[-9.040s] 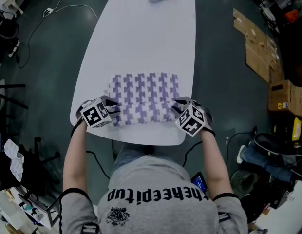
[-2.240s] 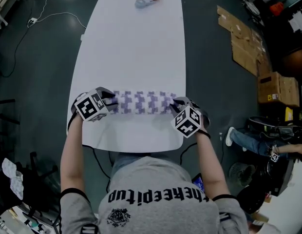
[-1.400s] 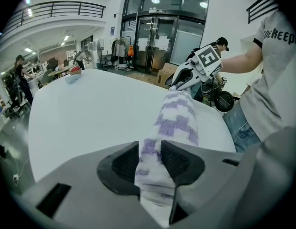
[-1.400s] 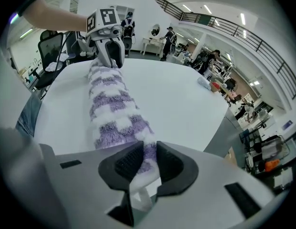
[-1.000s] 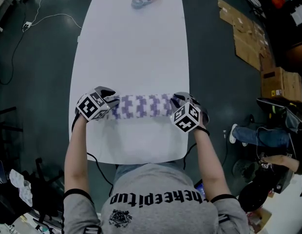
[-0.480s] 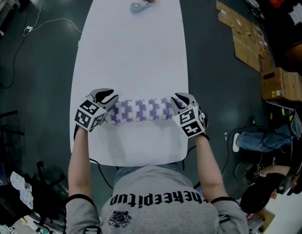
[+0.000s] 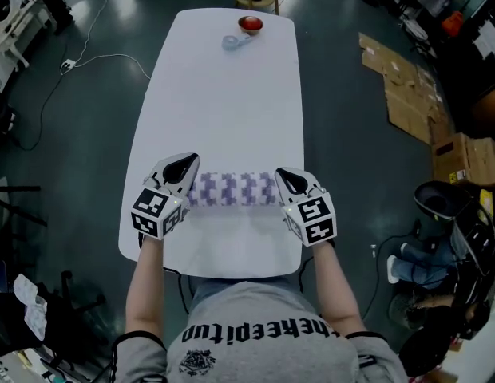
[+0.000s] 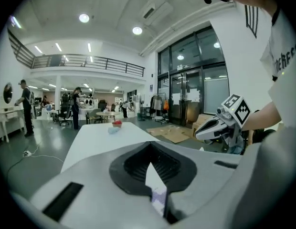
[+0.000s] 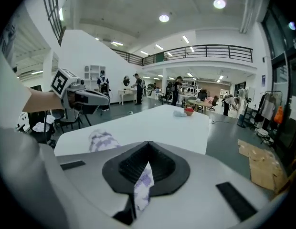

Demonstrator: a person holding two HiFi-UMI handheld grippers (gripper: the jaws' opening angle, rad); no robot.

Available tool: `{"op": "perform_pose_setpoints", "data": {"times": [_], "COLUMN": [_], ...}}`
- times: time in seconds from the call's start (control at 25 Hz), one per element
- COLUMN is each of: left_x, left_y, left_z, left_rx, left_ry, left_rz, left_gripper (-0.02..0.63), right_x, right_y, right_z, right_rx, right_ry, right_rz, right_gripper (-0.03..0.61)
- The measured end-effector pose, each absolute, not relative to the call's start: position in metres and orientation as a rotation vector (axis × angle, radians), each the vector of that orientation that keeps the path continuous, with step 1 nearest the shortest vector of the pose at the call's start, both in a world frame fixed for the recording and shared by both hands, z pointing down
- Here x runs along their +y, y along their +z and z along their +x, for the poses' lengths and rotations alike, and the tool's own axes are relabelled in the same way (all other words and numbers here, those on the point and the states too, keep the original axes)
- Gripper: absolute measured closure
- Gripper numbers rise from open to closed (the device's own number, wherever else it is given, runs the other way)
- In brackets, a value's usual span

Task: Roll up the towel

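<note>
Rolled towel (image 7: 231,188) lies crosswise near the near edge of the tabletop (image 7: 223,102), spanning almost from its left edge to its right edge; purple-and-white pattern visible along the whole roll. Left gripper (image 7: 184,166) at the roll's left end, right gripper (image 7: 285,179) at its right end, both pointing toward the far edge. Left gripper view: jaws have just been closing and now stand together on a thin fold of towel cloth, pinched between them. Right gripper view: same finding; jaws have just been closing and now clamp a strip of patterned cloth, with one bunched end of the roll showing just beyond the jaw housing. Whether the roll rests on the tabletop or hangs clear of it cannot be told. Near the far edge: a red bowl (image 7: 250,24) with a small grey item (image 7: 234,41) just beside it, both well apart from the towel. Flattened cardboard (image 7: 407,94) on the floor to the right of the tabletop.
</note>
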State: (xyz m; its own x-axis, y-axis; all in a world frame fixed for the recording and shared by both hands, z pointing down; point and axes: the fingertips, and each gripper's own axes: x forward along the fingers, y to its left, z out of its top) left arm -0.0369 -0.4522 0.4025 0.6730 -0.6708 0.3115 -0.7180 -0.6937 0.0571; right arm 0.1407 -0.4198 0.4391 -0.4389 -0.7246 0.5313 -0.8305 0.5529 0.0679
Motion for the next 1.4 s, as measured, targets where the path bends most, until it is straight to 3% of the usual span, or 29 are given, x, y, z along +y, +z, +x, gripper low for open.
{"op": "perform_pose_setpoints", "data": {"times": [0.32, 1.4], "left_x": [-0.371, -0.127], "left_y": [0.268, 0.155], "left_z": [0.003, -0.037], "left_rx": [-1.299, -1.875], "left_ry": [0.215, -0.212], "left_rz": [2.774, 2.717], "left_gripper": [0.609, 0.609], "right_x": [-0.358, -0.145], "right_y": [0.311, 0.184], "right_z": [0.163, 0.197], "right_rx": [-2.399, -2.544], "right_ry": [0.120, -0.300], "right_rz": [1.339, 1.660], "right_gripper": [0.575, 0.575]}}
